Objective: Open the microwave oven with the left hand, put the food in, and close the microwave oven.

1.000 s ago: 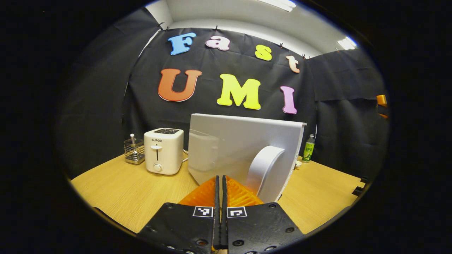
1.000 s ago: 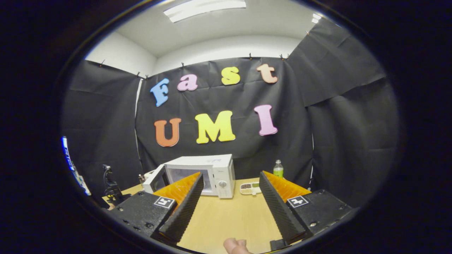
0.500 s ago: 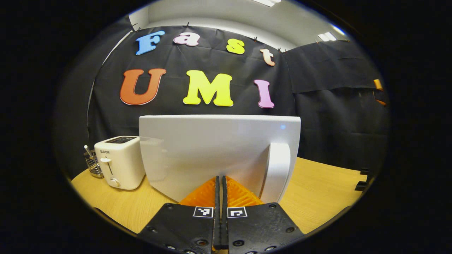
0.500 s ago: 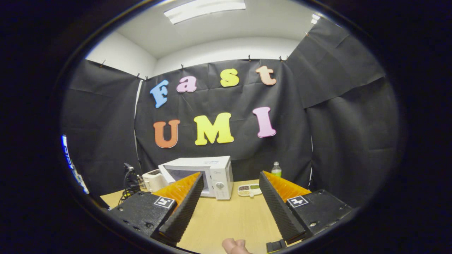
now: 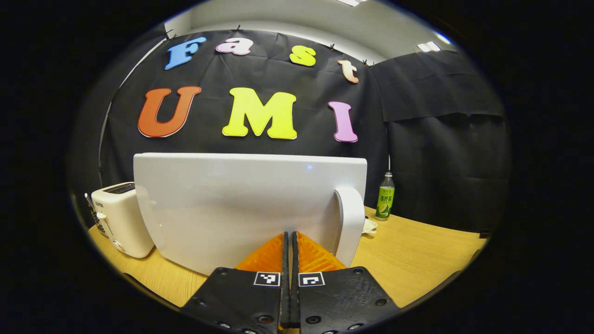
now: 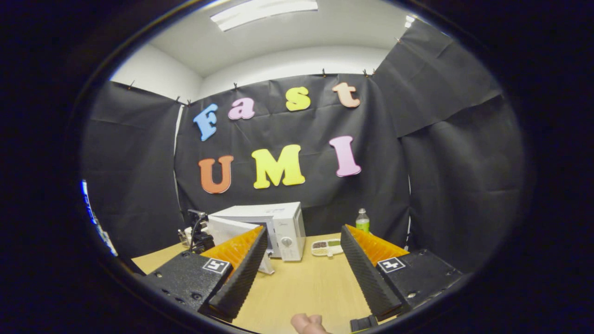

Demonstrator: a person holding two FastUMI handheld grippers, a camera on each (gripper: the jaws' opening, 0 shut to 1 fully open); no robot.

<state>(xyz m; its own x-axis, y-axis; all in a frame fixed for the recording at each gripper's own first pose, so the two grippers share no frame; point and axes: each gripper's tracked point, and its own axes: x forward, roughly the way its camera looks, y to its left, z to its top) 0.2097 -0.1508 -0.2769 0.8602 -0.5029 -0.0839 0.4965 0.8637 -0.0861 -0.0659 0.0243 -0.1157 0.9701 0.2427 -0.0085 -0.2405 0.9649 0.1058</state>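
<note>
The white microwave (image 6: 284, 221) stands at the back of the wooden table (image 6: 306, 287) with its door swung open. In the left gripper view the door's white outer face (image 5: 232, 204) is close in front, its curved handle (image 5: 351, 222) at the right. My left gripper (image 5: 290, 234) is shut, its tips up against the lower door just left of the handle, nothing visibly between them. A divided white dish of food (image 6: 327, 247) lies right of the microwave. My right gripper (image 6: 302, 229) hangs open over the near table, far from the dish.
A white toaster (image 5: 118, 218) stands left of the door, a wire rack behind it. A green bottle (image 5: 384, 199) stands at the back right. A person's fingertip (image 6: 306, 323) shows at the bottom of the right gripper view.
The microwave door has swung further open with my shut left gripper moving along with it. The toaster slid left in that view and the bottle came back into sight. My right gripper barely moved.
</note>
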